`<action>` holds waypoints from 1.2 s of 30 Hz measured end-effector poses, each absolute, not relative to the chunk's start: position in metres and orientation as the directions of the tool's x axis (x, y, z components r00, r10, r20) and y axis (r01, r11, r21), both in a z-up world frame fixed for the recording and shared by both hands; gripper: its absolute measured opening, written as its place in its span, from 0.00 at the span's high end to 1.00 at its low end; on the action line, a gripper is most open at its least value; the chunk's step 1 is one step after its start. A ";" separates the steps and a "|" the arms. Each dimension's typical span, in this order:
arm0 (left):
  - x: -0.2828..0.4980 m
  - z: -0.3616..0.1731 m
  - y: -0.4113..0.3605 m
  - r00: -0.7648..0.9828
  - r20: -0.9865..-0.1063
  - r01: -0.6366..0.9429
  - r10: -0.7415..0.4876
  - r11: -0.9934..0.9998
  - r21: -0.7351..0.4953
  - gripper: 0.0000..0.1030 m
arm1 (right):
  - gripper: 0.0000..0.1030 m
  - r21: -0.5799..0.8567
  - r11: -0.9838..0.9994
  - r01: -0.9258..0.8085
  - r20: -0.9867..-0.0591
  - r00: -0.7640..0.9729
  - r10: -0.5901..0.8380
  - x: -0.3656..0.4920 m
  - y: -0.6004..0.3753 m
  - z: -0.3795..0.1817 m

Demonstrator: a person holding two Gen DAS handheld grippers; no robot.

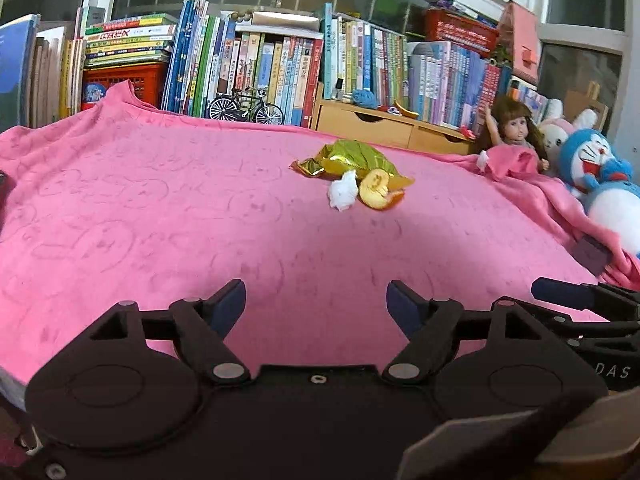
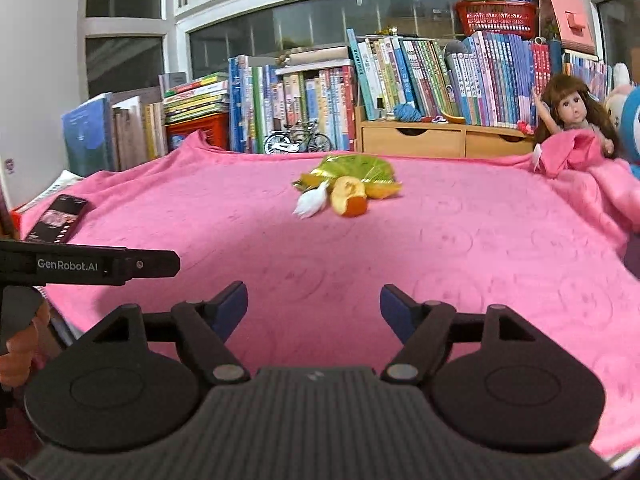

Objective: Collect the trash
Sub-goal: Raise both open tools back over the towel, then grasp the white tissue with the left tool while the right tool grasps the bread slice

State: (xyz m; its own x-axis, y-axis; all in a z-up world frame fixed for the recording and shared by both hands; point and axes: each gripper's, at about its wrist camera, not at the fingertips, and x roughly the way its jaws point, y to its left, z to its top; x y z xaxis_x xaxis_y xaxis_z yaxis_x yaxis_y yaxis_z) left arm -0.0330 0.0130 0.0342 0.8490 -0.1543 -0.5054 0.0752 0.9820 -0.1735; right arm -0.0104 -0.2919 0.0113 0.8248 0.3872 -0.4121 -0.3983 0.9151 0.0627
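A small heap of trash lies in the middle of the pink blanket [image 1: 160, 220]: a shiny gold-green wrapper [image 1: 352, 158] [image 2: 356, 168], a crumpled white tissue [image 1: 343, 196] [image 2: 310, 204] and a piece of orange peel [image 1: 378, 194] [image 2: 350, 200]. My left gripper [image 1: 316, 300] stands open well short of the heap, with nothing between its fingers. My right gripper [image 2: 314, 302] is open too, equally far back and empty. One finger of the right gripper [image 1: 568, 292] shows at the right edge of the left wrist view. The left gripper's side [image 2: 92, 266] crosses the left of the right wrist view.
A dark phone [image 2: 60, 218] lies on the blanket's left edge. A doll [image 1: 514, 130], a blue plush toy [image 1: 600, 180] and a pink bunny sit at the right. Behind stand rows of books, a model bicycle [image 1: 246, 108], wooden drawers [image 1: 380, 126] and windows.
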 end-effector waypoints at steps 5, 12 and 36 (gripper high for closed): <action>0.020 0.041 0.001 0.850 -0.504 0.072 -0.151 0.982 -0.174 0.26 | 0.20 0.049 0.930 -0.364 -0.442 0.827 0.347 0.039 -0.286 0.019; 0.103 0.038 -0.018 0.823 -0.549 0.070 -0.145 0.985 -0.155 0.26 | 0.20 0.013 0.946 -0.323 -0.495 0.820 0.287 0.104 -0.273 0.018; 0.205 0.011 -0.035 0.760 -0.628 0.046 -0.164 0.979 -0.200 0.78 | 0.30 -0.038 0.921 -0.387 -0.604 0.743 0.287 0.193 -0.229 -0.008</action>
